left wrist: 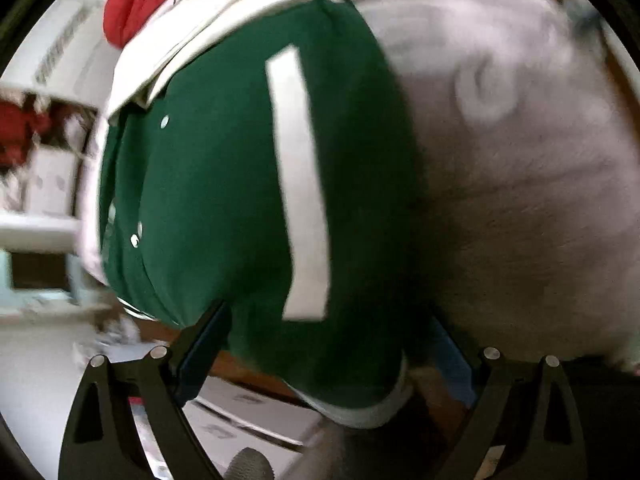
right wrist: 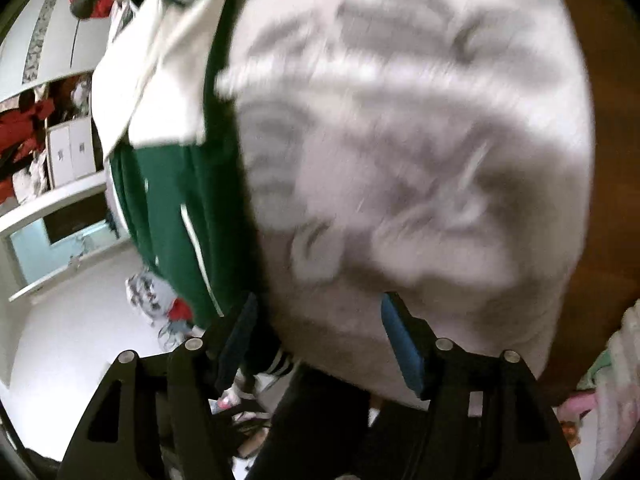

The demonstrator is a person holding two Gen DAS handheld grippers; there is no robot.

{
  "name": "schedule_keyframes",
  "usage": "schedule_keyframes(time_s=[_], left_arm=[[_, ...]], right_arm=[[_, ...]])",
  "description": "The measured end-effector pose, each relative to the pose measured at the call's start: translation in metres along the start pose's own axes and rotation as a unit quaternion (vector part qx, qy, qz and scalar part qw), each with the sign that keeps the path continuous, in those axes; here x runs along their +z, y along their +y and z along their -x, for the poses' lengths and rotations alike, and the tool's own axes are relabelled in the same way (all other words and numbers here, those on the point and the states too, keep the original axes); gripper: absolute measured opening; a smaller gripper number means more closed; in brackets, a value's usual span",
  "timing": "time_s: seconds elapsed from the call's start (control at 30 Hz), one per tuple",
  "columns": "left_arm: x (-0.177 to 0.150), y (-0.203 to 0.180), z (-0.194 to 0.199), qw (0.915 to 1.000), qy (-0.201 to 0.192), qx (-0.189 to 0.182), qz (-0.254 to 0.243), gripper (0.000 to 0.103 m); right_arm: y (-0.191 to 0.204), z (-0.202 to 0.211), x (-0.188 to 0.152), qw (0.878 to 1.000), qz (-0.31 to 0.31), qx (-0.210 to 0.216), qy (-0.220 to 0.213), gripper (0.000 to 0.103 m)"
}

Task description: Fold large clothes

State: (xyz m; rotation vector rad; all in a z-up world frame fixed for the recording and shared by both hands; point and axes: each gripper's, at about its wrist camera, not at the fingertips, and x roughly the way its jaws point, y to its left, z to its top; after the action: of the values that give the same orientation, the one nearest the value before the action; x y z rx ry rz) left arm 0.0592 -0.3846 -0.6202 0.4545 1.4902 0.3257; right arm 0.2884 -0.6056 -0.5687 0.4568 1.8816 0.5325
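A large green jacket [left wrist: 224,184] with a white stripe, snap buttons and white sleeves fills the left wrist view, blurred by motion. Its pale grey-white sleeve [left wrist: 520,160] bulges at the right. My left gripper [left wrist: 328,344] has its jaws wide apart with the green fabric bulging between the fingers [left wrist: 204,340]. In the right wrist view the white sleeve [right wrist: 400,140] fills the middle and the green body [right wrist: 172,216] hangs at the left. My right gripper [right wrist: 316,340] also stands wide, with white cloth between its blue pads [right wrist: 400,344].
A brown wooden surface [right wrist: 608,160] lies at the right behind the jacket. A red garment [left wrist: 124,8] is at the top left. White shelves with red clothes [right wrist: 24,128] stand at the left. A white floor with scattered clothes [right wrist: 156,292] lies below.
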Motion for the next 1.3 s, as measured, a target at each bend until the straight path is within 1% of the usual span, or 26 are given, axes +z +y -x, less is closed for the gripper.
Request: schedule_keyframes(time_s=[0.07, 0.13, 0.2, 0.23, 0.27, 0.3, 0.33, 0.37, 0.4, 0.43, 0.5, 0.57, 0.63, 0.7, 0.73, 0.77, 0.83, 0.87, 0.9, 0.97, 1.07, 1.1, 1.13, 1.2, 1.23, 1.3], left_arm=[[0.004, 0.0, -0.02, 0.9996, 0.011, 0.024, 0.003, 0.096], [0.006, 0.009, -0.023, 0.9997, 0.005, 0.008, 0.021, 0.096], [0.004, 0.018, -0.017, 0.9994, -0.004, 0.0, 0.035, 0.089], [0.002, 0.024, -0.011, 0.999, -0.014, -0.007, 0.042, 0.07], [0.0, 0.028, -0.007, 0.9987, -0.019, -0.01, 0.047, 0.051], [-0.001, 0.033, -0.004, 0.9984, -0.022, -0.011, 0.051, 0.045], [-0.003, 0.041, 0.001, 0.9977, -0.03, -0.015, 0.06, 0.035], [-0.003, 0.05, 0.007, 0.9966, -0.038, -0.022, 0.07, 0.028], [-0.003, 0.055, 0.01, 0.9957, -0.043, -0.025, 0.078, 0.026], [-0.003, 0.061, 0.014, 0.9949, -0.049, -0.028, 0.083, 0.022], [-0.004, 0.069, 0.021, 0.9939, -0.057, -0.034, 0.088, 0.021], [-0.002, 0.073, 0.028, 0.9935, -0.064, -0.035, 0.087, 0.02], [0.002, 0.08, 0.028, 0.9934, -0.065, -0.041, 0.085, 0.019], [0.003, 0.086, 0.028, 0.9931, -0.065, -0.046, 0.086, 0.019], [0.004, 0.088, 0.028, 0.9932, -0.062, -0.05, 0.085, 0.019], [0.005, 0.091, 0.028, 0.9928, -0.062, -0.054, 0.087, 0.019], [0.005, 0.096, 0.032, 0.9922, -0.063, -0.062, 0.088, 0.018], [0.006, 0.101, 0.034, 0.9914, -0.064, -0.068, 0.092, 0.018], [0.005, 0.111, 0.036, 0.9892, -0.064, -0.082, 0.103, 0.018], [0.006, 0.126, 0.041, 0.9866, -0.067, -0.097, 0.113, 0.018], [0.005, 0.159, 0.049, 0.9776, -0.07, -0.137, 0.144, 0.017], [0.004, 0.181, 0.05, 0.9695, -0.068, -0.167, 0.166, 0.017], [0.003, 0.198, 0.05, 0.963, -0.066, -0.186, 0.183, 0.016], [0.0, 0.237, 0.045, 0.9492, -0.061, -0.222, 0.214, 0.016], [-0.001, 0.248, 0.043, 0.9451, -0.06, -0.23, 0.224, 0.016], [-0.008, 0.29, 0.029, 0.9298, -0.057, -0.256, 0.258, 0.016]], right_arm=[[0.007, 0.009, 0.02, 1.0, 0.008, 0.001, -0.013, 0.071], [0.009, 0.008, 0.038, 0.999, 0.024, 0.006, -0.026, 0.075], [0.012, 0.007, 0.062, 0.998, 0.042, 0.019, -0.035, 0.076], [0.016, 0.008, 0.072, 0.998, 0.052, 0.026, -0.038, 0.078], [0.031, -0.003, 0.079, 0.996, 0.064, 0.033, -0.044, 0.081], [0.039, -0.005, 0.095, 0.995, 0.077, 0.043, -0.052, 0.081], [0.052, -0.019, 0.098, 0.994, 0.08, 0.052, -0.057, 0.081], [0.06, -0.025, 0.113, 0.992, 0.08, 0.078, -0.061, 0.082], [0.064, -0.028, 0.13, 0.99, 0.074, 0.104, -0.067, 0.082], [0.068, -0.03, 0.14, 0.988, 0.069, 0.117, -0.073, 0.084], [0.073, -0.035, 0.171, 0.981, 0.056, 0.16, -0.091, 0.085], [0.076, -0.043, 0.192, 0.977, 0.044, 0.184, -0.098, 0.086], [0.078, -0.056, 0.212, 0.973, 0.024, 0.209, -0.095, 0.086], [0.082, -0.079, 0.226, 0.968, 0.002, 0.236, -0.08, 0.086], [0.084, -0.09, 0.232, 0.967, -0.016, 0.244, -0.074, 0.081], [0.085, -0.093, 0.235, 0.965, -0.028, 0.249, -0.082, 0.061], [0.093, -0.093, 0.237, 0.968, -0.051, 0.226, -0.096, 0.041], [0.099, -0.089, 0.235, 0.969, -0.052, 0.218, -0.104, 0.036], [0.111, -0.081, 0.231, 0.972, -0.047, 0.198, -0.113, 0.034], [0.131, -0.064, 0.227, 0.976, -0.036, 0.179, -0.121, 0.03], [0.182, -0.028, 0.22, 0.978, 0.003, 0.151, -0.142, 0.029], [0.21, -0.014, 0.217, 0.979, 0.019, 0.138, -0.148, 0.029], [0.226, -0.007, 0.214, 0.98, 0.028, 0.129, -0.152, 0.029], [0.278, 0.008, 0.211, 0.981, 0.053, 0.095, -0.158, 0.028], [0.312, 0.01, 0.212, 0.983, 0.068, 0.072, -0.158, 0.028], [0.361, 0.009, 0.212, 0.983, 0.091, 0.039, -0.155, 0.028]])
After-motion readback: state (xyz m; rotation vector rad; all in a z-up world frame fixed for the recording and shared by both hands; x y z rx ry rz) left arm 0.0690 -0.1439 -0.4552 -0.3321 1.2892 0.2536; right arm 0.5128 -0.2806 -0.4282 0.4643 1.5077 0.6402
